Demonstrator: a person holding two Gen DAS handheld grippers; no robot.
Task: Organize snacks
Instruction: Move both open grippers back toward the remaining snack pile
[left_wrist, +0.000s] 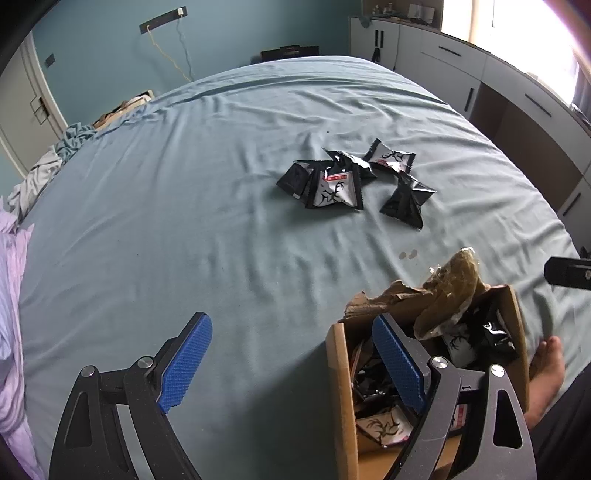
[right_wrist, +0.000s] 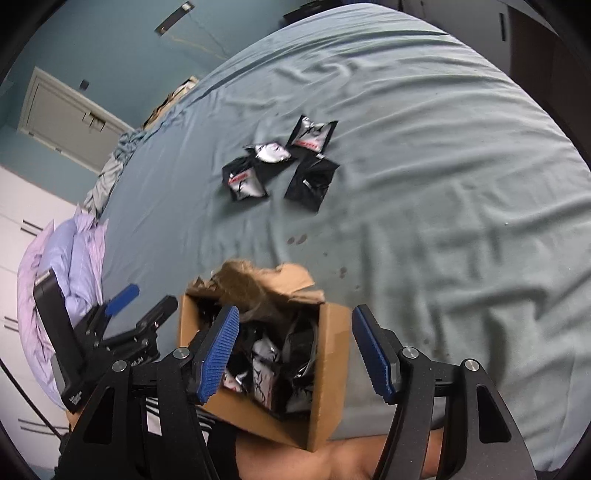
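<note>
Here, the scene line by line.

Setting: a bed (left_wrist: 184, 192) covered by a wrinkled pale blue-green sheet, seen from two hand-held tongs pointing down at it.

Left tongs (left_wrist: 291, 362): released, the blue-padded fingers stand wide apart with nothing between the pads. The left finger hangs over bare sheet; the right finger reaches over the near left wall of the box.

Right tongs (right_wrist: 295, 354): released, jaws parted and pressing on nothing. The left pad sits over the box's open top, the right pad just outside the box's right wall, so that wall stands between the fingers.

Cardboard box (right_wrist: 332, 369): open, brown, torn top flaps, directly under the right tongs and at the right fingertip of the left tongs. It is tilted in the right wrist view.

Box contents: several black-and-white snack packets (right_wrist: 264, 373) lying jumbled, plus a crumpled clear wrapper (left_wrist: 447, 295) poking up at the far rim.

Loose snack packets (left_wrist: 354, 181): five or so black and white sachets in a loose cluster on the sheet, well beyond both tongs' fingertips, some overlapping.

Person: a bare foot (left_wrist: 546, 376) rests on the bed just right of the box.

Bedding: a lilac striped pillow (right_wrist: 70, 251) lies left of the left tongs.
</note>
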